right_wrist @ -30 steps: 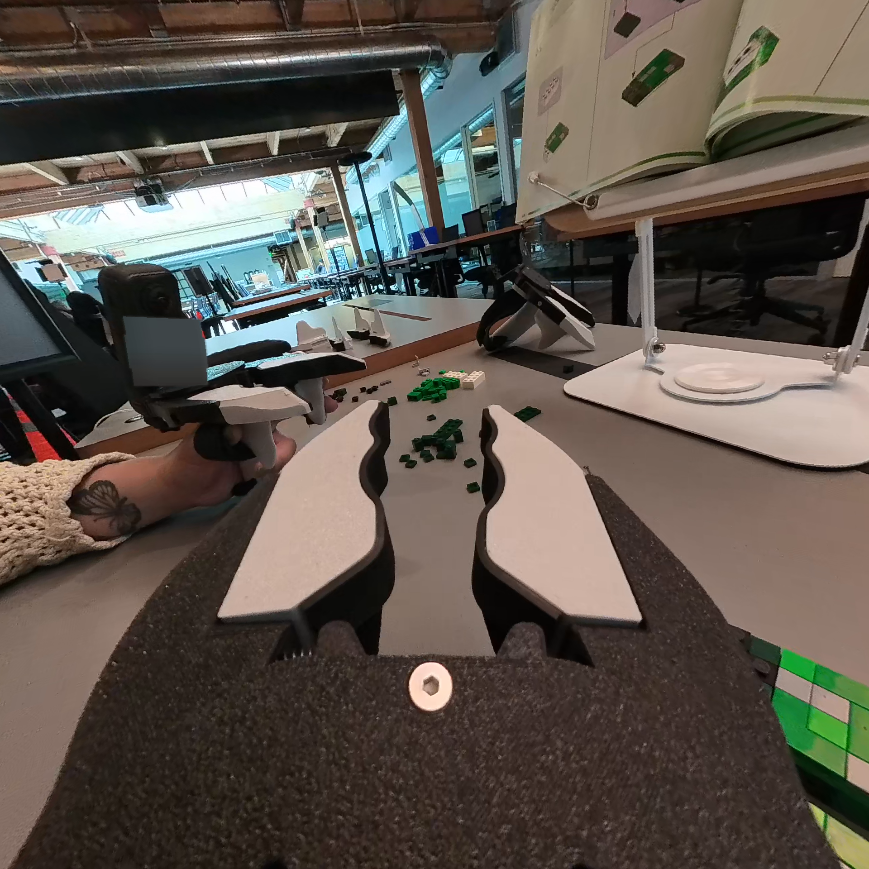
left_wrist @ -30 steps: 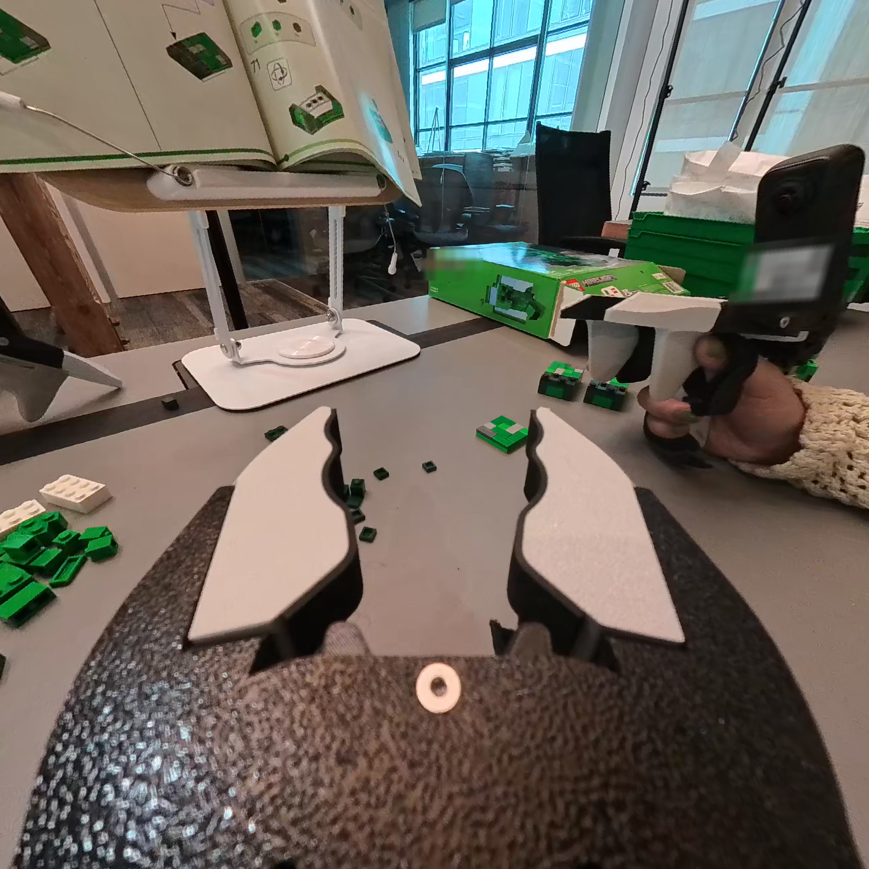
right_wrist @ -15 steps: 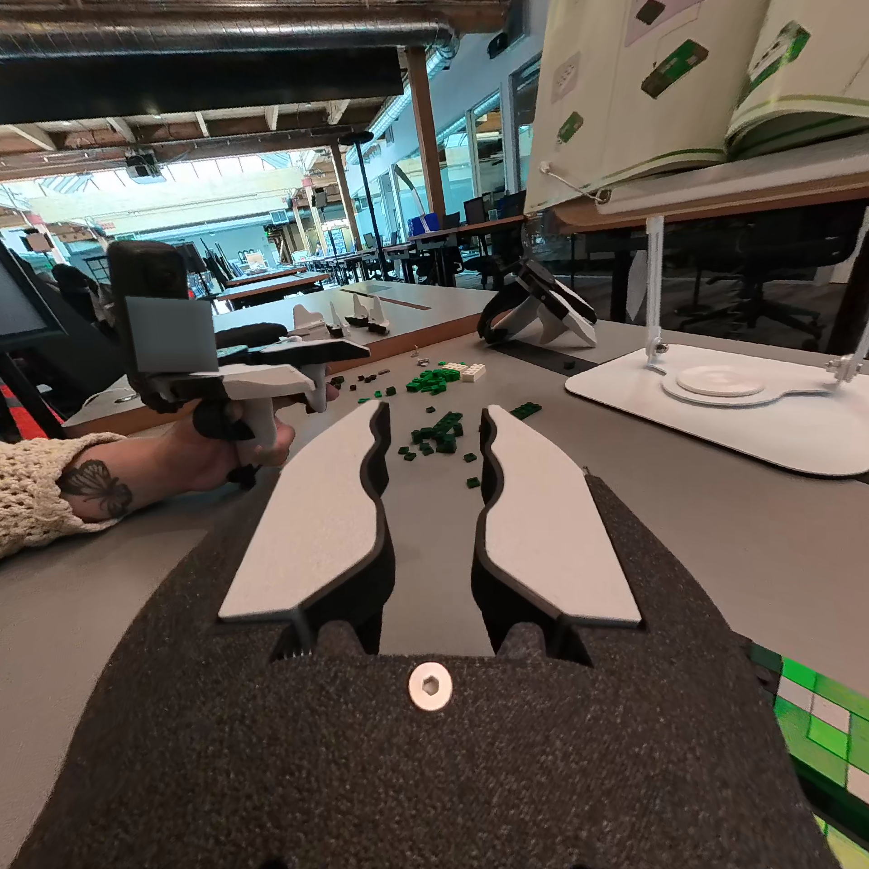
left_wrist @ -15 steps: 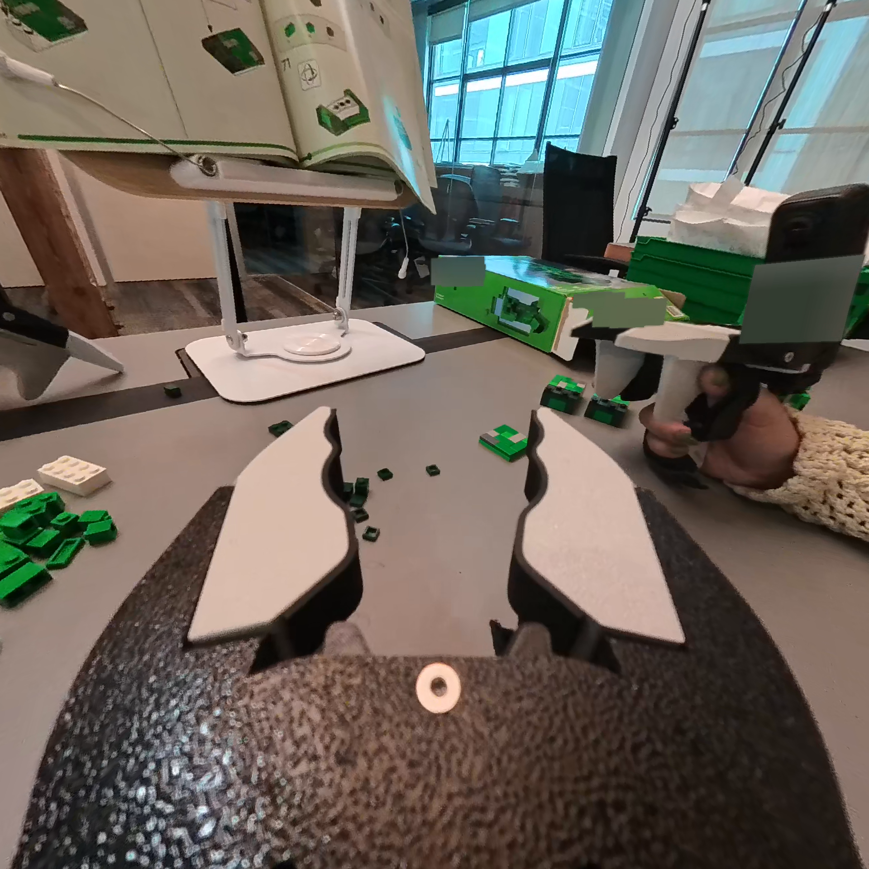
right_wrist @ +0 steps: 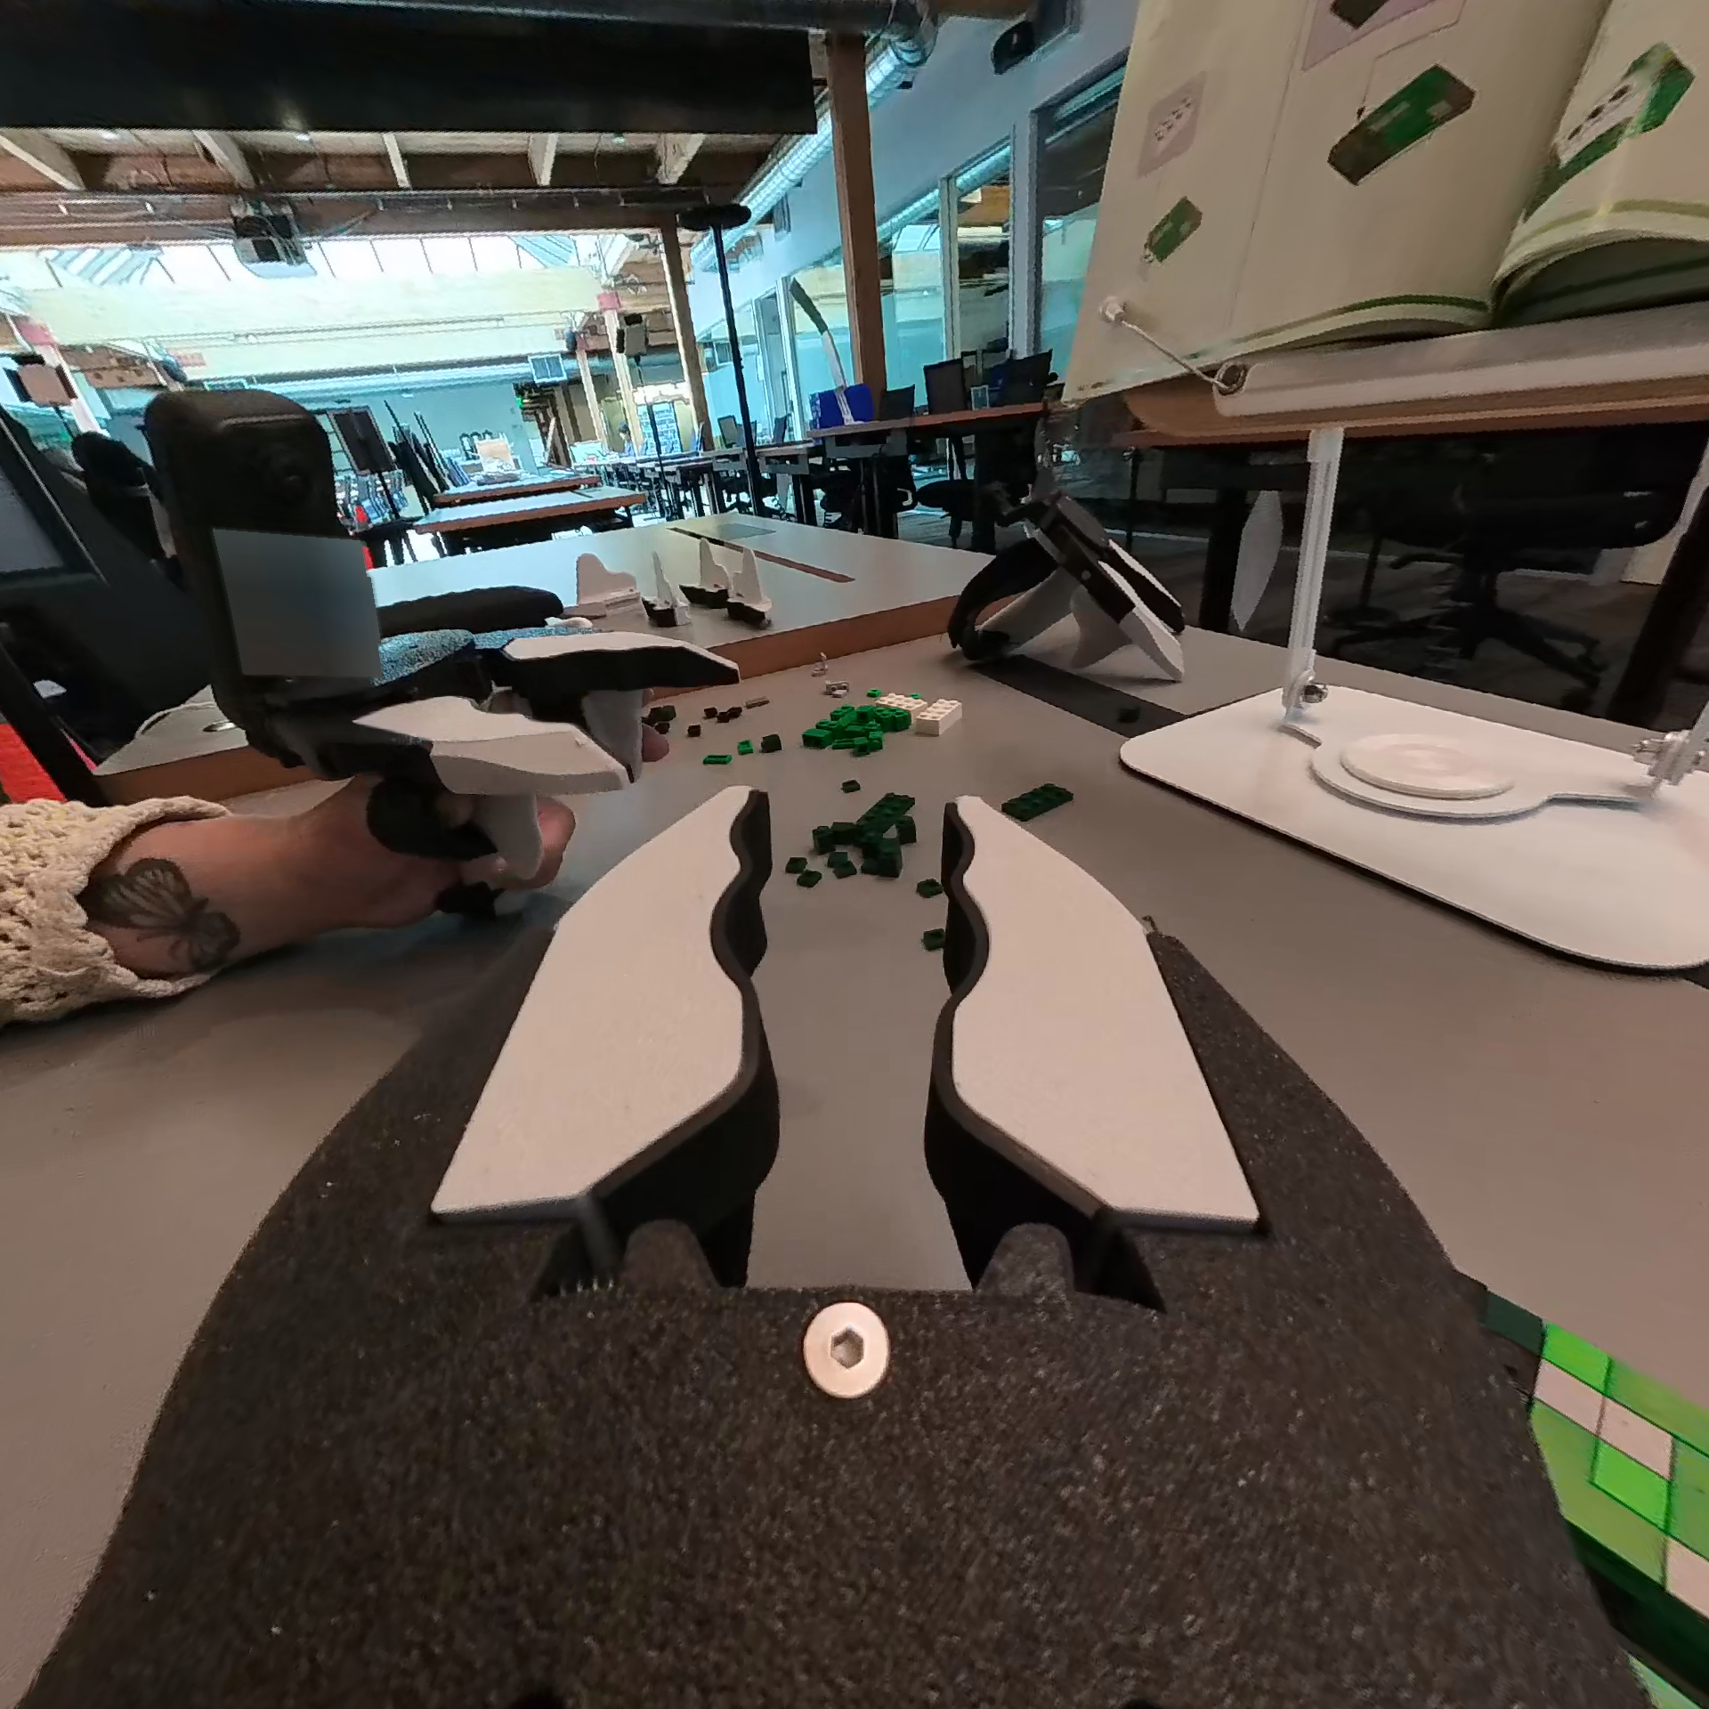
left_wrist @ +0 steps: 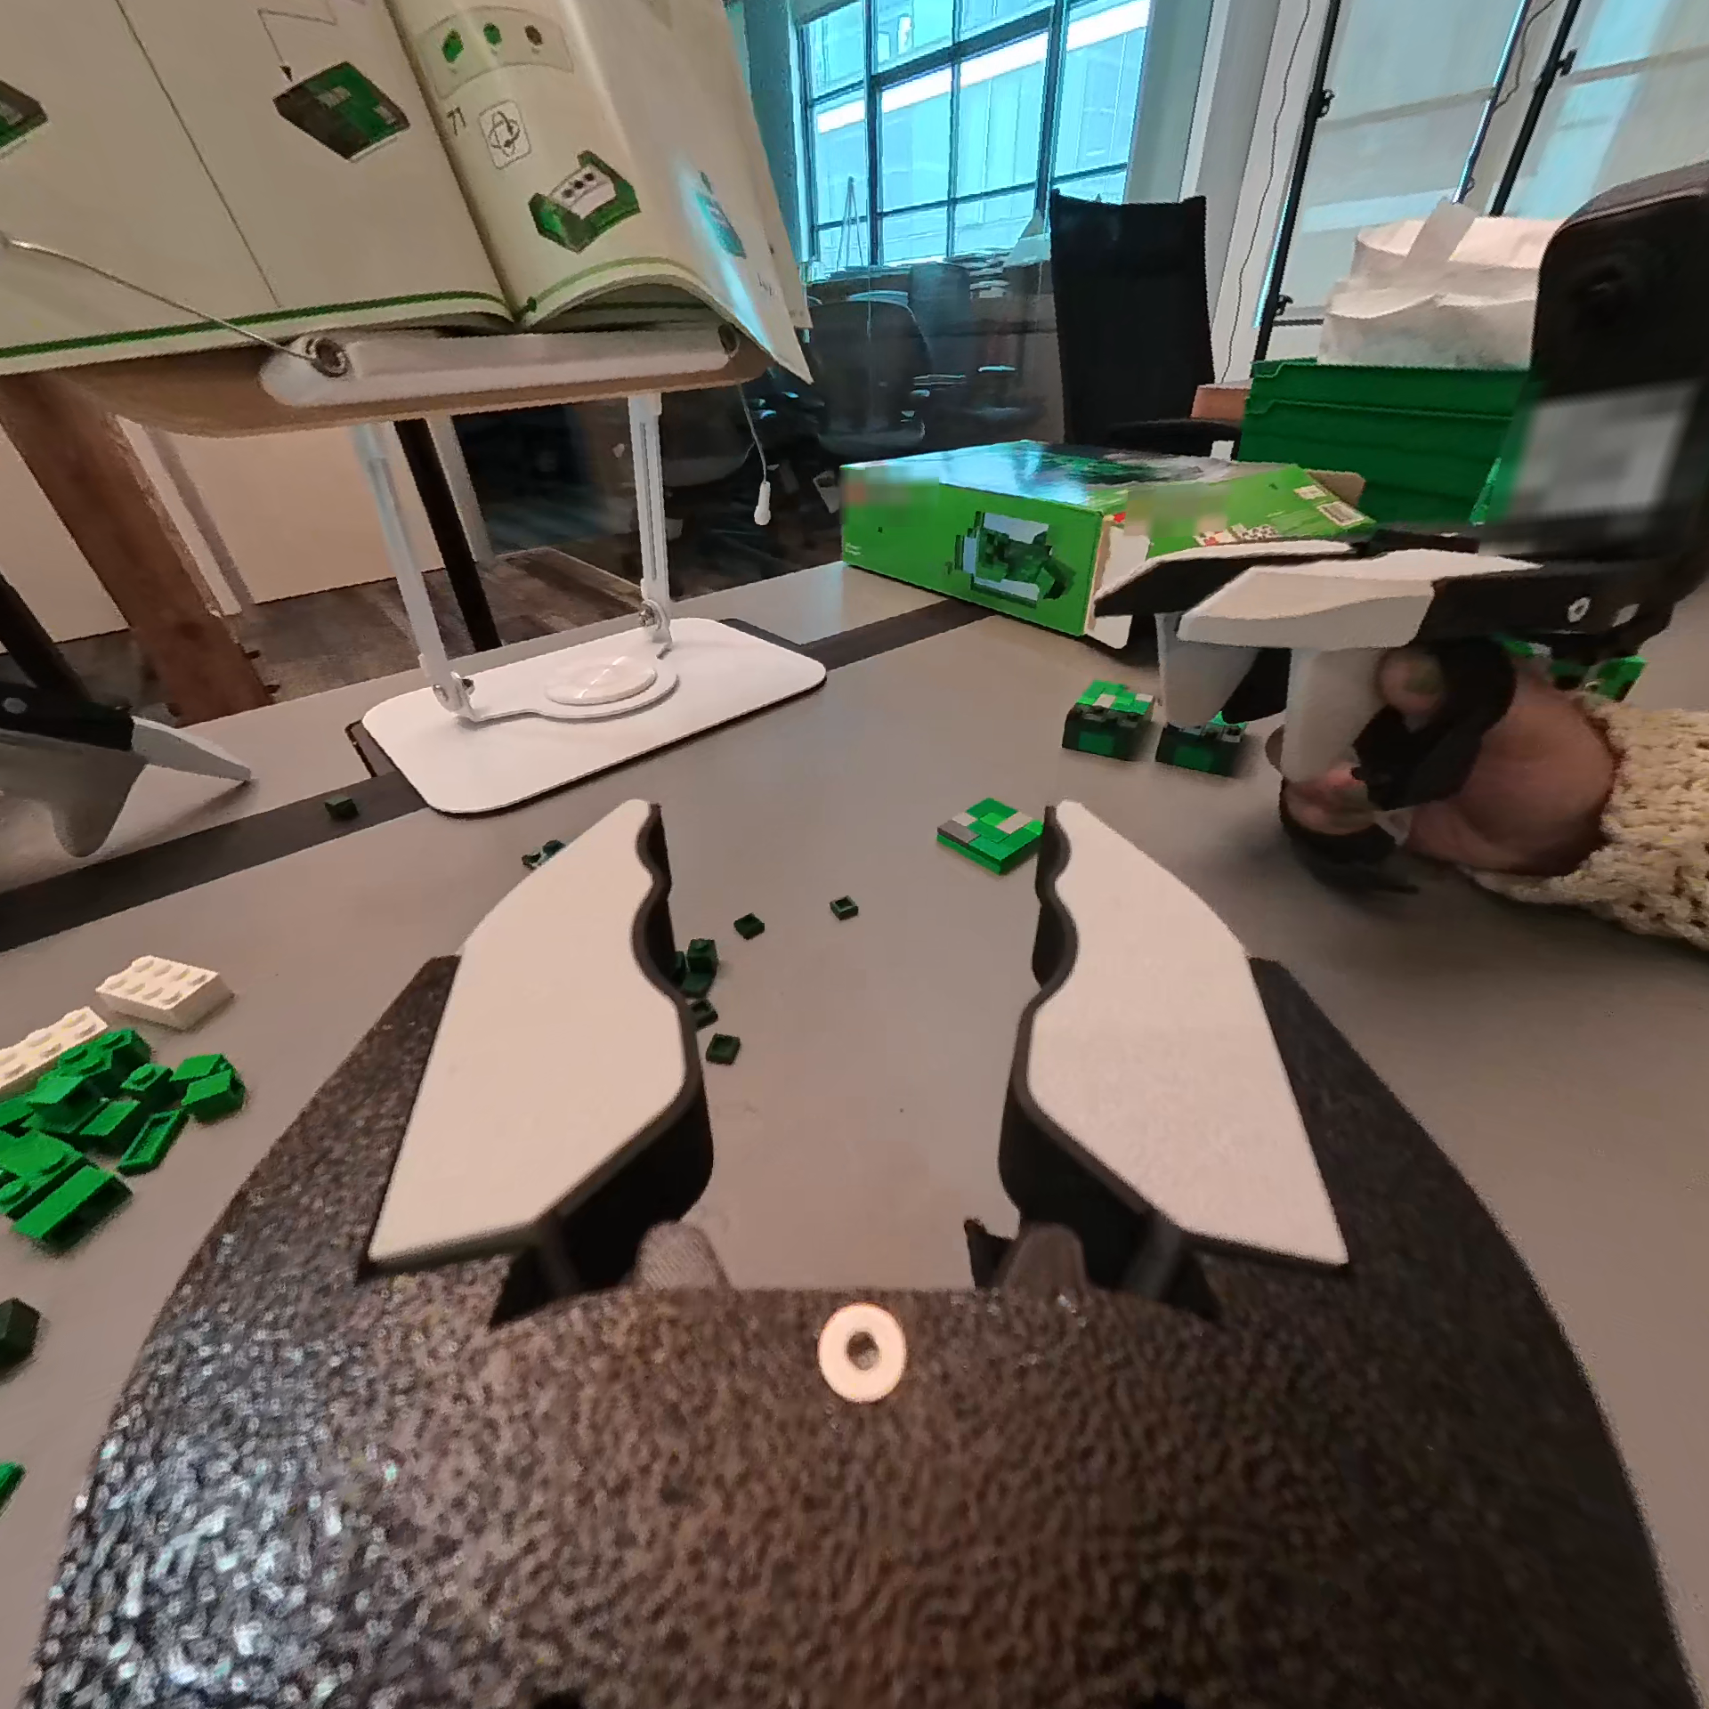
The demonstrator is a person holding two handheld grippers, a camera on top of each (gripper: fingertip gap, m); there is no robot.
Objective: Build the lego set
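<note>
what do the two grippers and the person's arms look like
Both grippers, left and right, share a build: two white-topped, wavy-edged fingers with black sides on a rough black body with a pale centre screw. Each carries an upright black camera. A cream knitted sleeve covers each wrist.

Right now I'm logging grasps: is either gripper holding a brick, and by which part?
Neither. The left gripper and the right gripper are both open with nothing between their fingers.

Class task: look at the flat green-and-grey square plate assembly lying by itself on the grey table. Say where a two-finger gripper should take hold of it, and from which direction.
Grip the flat green-and-grey plate assembly across two opposite side edges, coming down from above. It lies flat and low on the table, so only its thin edges give the fingers purchase. The open left gripper is nearest; the space around the plate looks free.
</note>
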